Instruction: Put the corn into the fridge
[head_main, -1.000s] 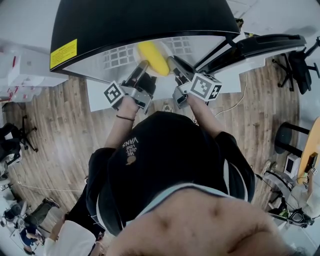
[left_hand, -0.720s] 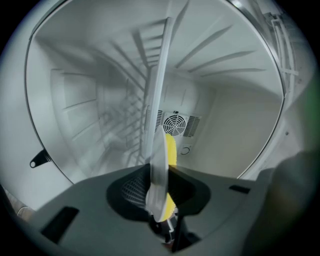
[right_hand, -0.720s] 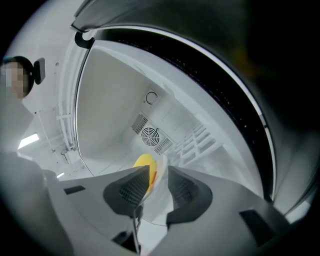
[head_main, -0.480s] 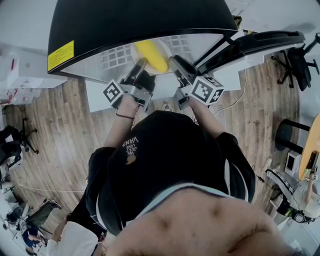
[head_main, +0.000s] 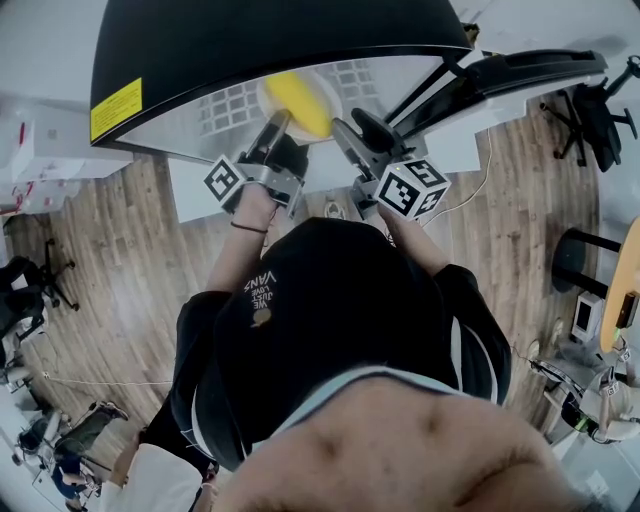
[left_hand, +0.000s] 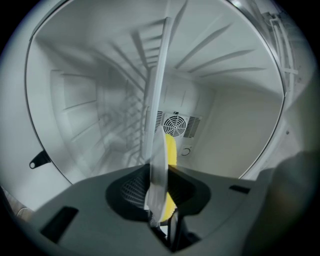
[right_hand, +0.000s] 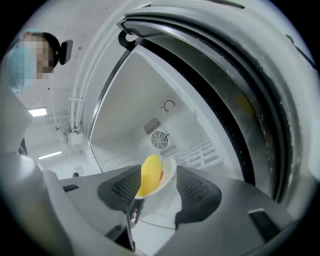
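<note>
The fridge (head_main: 280, 40) stands open with its door (head_main: 530, 72) swung out to the right, and both grippers reach in through the opening. The left gripper (left_hand: 161, 176) is clamped narrow on the rim of a white plate (left_hand: 159, 125), which its own view shows edge-on. The corn (head_main: 298, 103) lies on that plate, just inside the mouth of the fridge. The right gripper (right_hand: 157, 182) has just been opening its jaws. They now stand wide with the plate and corn between them, and the pads press on neither, though one sits just beside the corn.

There's free room behind the plate as far as the back wall with its round fan vent (left_hand: 175, 125). The door's dark seal (right_hand: 235, 100) runs close along one side of the right gripper.

From above, the fridge's black top cuts off the deeper part of the inside. A wire shelf (head_main: 228, 112) shows past the plate on both sides, but I can't tell whether the plate rests on it.
</note>
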